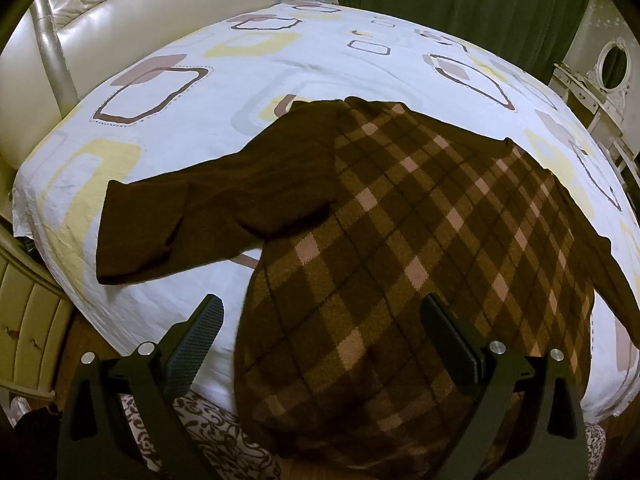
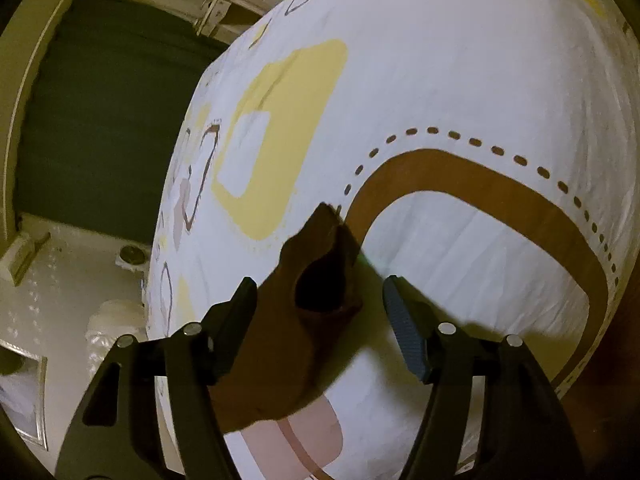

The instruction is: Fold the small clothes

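- Right gripper (image 2: pixel 320 322): jaws parted at lower centre of the right wrist view; dark brown sleeve cuff (image 2: pixel 320 280) lies between them, touching the left finger (image 2: pixel 240 312), clear of the right pad.
- Left gripper (image 1: pixel 320 332): jaws wide apart at lower centre of its view, straddling the hem edge, gripping nothing.
- Brown plaid sweater (image 1: pixel 400 240): spread flat on the patterned bedsheet (image 1: pixel 280 68), one sleeve (image 1: pixel 180 216) extending left.

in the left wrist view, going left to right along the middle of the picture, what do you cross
cream padded headboard → patterned bedsheet → plain brown sleeve → brown plaid sweater body → white dresser with an oval mirror
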Demonstrator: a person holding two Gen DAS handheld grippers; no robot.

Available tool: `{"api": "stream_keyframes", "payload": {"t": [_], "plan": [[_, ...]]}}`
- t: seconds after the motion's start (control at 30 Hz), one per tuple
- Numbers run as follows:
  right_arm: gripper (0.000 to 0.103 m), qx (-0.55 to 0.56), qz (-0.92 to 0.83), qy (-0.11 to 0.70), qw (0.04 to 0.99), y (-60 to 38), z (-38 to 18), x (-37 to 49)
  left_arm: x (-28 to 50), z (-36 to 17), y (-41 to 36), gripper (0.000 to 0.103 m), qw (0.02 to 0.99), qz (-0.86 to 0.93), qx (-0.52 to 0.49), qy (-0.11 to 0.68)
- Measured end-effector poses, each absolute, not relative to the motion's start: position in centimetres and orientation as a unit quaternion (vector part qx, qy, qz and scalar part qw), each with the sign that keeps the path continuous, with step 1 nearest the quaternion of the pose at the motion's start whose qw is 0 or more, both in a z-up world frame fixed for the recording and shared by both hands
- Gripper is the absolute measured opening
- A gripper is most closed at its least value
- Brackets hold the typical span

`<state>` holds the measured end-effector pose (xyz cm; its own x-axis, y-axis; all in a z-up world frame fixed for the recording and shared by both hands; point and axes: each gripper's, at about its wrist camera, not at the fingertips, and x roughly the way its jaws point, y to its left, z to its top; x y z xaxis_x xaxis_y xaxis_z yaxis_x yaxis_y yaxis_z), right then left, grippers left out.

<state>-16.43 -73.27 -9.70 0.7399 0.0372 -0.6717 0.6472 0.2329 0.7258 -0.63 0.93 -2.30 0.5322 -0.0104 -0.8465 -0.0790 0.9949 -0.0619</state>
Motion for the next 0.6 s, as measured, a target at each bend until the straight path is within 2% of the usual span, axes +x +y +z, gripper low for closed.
{"api": "stream_keyframes", "payload": {"t": [0.03,0.1,0.13,0.17,0.4,0.6], "plan": [[0.05,0.576,-0.213,0.303,0.729,-73.2,-9.7,-16.2,-0.6,-2.3,1.0,0.098,0.874,0.02,-0.046,0.484],[0.02,0.566,-0.208,0.322,0.73,-73.0,-9.9,-15.9,-0.6,-2.3,1.0,0.098,0.874,0.02,-0.046,0.484],[0.01,0.564,-0.203,0.33,0.729,-72.9,-10.1,-15.9,-0.6,-2.3,1.1,0.098,0.874,0.021,-0.046,0.484],[0.005,0.562,-0.202,0.335,0.729,-73.0,-10.4,-15.8,-0.6,-2.3,1.1,0.098,0.874,0.021,-0.047,0.483],[0.004,0.606,-0.206,0.28,0.716,-73.0,-11.6,-18.2,-0.6,-2.0,2.1,0.098,0.875,0.026,-0.044,0.481],[0.004,0.608,-0.163,0.241,0.739,-71.6,-8.2,-16.9,-0.5,-1.5,3.5,0.098,0.877,0.03,-0.036,0.478]]}}
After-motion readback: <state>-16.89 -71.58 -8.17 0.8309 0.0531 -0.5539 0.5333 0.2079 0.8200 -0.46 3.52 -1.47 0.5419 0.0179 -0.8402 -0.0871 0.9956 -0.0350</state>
